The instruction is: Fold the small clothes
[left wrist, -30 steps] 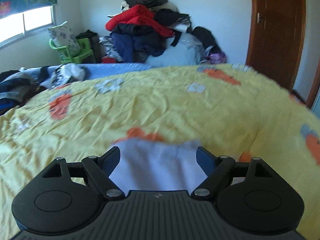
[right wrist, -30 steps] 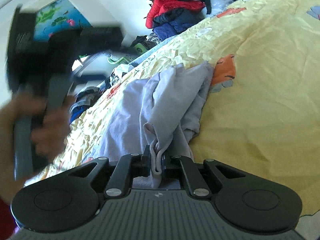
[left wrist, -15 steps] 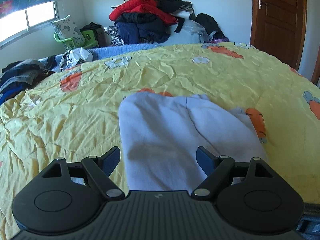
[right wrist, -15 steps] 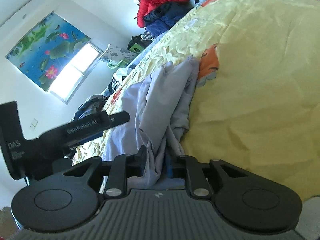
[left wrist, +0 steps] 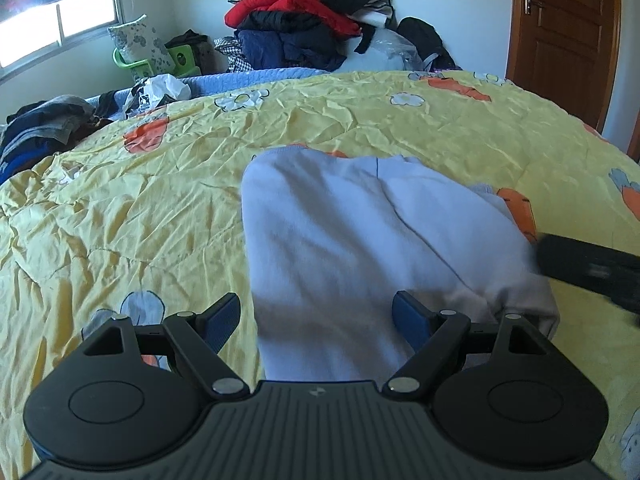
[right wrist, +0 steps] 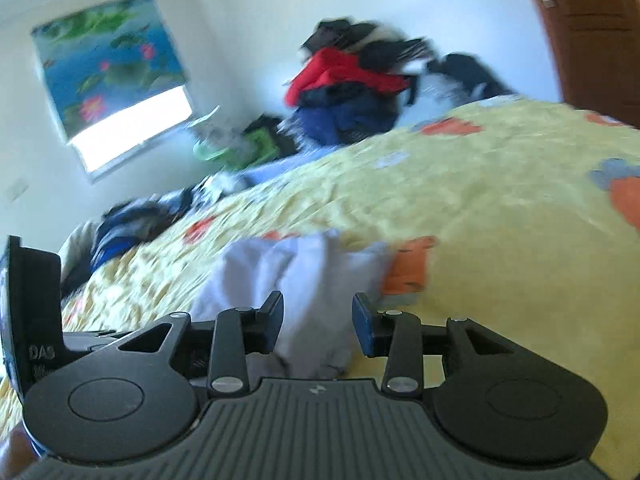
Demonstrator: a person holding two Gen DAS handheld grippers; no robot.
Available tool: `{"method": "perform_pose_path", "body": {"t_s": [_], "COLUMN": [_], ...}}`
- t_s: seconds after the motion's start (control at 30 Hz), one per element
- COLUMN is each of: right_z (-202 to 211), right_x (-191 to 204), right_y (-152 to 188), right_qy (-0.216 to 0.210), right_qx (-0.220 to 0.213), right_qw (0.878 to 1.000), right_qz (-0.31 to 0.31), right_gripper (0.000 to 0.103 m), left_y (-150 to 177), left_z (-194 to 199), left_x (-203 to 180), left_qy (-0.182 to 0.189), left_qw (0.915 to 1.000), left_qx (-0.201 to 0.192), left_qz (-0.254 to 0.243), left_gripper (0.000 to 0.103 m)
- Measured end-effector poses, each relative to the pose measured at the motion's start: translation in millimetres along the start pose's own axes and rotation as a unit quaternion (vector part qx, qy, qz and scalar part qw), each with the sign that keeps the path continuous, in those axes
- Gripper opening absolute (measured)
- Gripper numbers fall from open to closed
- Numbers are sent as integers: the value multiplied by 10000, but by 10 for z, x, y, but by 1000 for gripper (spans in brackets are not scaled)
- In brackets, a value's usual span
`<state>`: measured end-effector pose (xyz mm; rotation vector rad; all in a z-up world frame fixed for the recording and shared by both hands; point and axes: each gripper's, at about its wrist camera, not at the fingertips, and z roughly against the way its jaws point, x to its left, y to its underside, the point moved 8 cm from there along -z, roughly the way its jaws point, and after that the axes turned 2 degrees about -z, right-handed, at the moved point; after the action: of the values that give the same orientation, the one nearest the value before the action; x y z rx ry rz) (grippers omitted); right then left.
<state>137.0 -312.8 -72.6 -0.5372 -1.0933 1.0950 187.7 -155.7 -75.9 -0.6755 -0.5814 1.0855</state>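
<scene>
Garment [left wrist: 352, 248] in pale lilac lay on the yellow bedspread [left wrist: 120, 208], already doubled once, I judged, so one fold was done and the next was to come. Left gripper [left wrist: 316, 320] hovered over its near end with jaws wide. Right gripper [right wrist: 316, 320] (its picture was blurred) also stood open, holding nothing. The cloth's long axis ran away from the left gripper, toward the clothes pile [left wrist: 304, 28]. Next move probably needed both jaws to pinch the near edge.

Blurred frame, right gripper [right wrist: 316, 318] lower centre with jaws apart, pale lavender garment [right wrist: 304, 268] between them, yellow bedspread [right wrist: 500, 208] behind, left gripper [right wrist: 32, 320] at left edge.
</scene>
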Motion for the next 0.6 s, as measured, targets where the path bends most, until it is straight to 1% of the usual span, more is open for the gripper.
{"method": "perform_pose_path", "body": {"t_s": [0.07,0.1,0.13,0.17,0.2,0.23,0.3,0.37,0.43,0.5,0.53,0.57,0.6], "right_z": [-184,-332,-433,-463,-462,-422,-293,-207,-180,-230,-245,-264,-234], "right_x": [34,3,-52,-100,-115,-142,-121,-42,30,42,11,-23,-64], "right_y": [29,74,109,145,136,116,59,39,84,170,223,275,292], "right_qy": [-48,25,208,420,506,553,494,334,173,149,228,365,423], "right_qx": [200,399,533,544,495,428,209,73,140,358,493,593,537], "right_qw": [9998,9991,9983,9975,9974,9976,9985,9994,9997,9991,9982,9971,9975], "right_qz": [80,109,130,152,119,17,-72,-10,95,194,255,301,200], "right_gripper": [40,43,35,33,33,39,38,38,38,38,42,41,41], "left_y": [51,76,94,106,119,130,159,197,248,290,309,327,343], "left_z": [13,28,47,68,96,123,163,182,188,221,239,262,290], "left_x": [-7,-6,-2,5,16,28,55,68,57,51,51,57,73], "left_qy": [-15,-19,-10,3,4,-8,3,69,122,161,174,183,185], "left_qw": [10000,10000,10000,10000,9999,9999,10000,9999,9999,9998,9998,9998,9998], "left_qx": [-6,-21,-31,-38,-51,-74,-98,-86,-30,-38,-31,-23,-28], "left_qz": [-56,-74,-83,-88,-93,-83,-10,66,83,53,21,-2,6], "left_gripper": [84,84,84,84,84,84,84,84,84,84,84,84,84]}}
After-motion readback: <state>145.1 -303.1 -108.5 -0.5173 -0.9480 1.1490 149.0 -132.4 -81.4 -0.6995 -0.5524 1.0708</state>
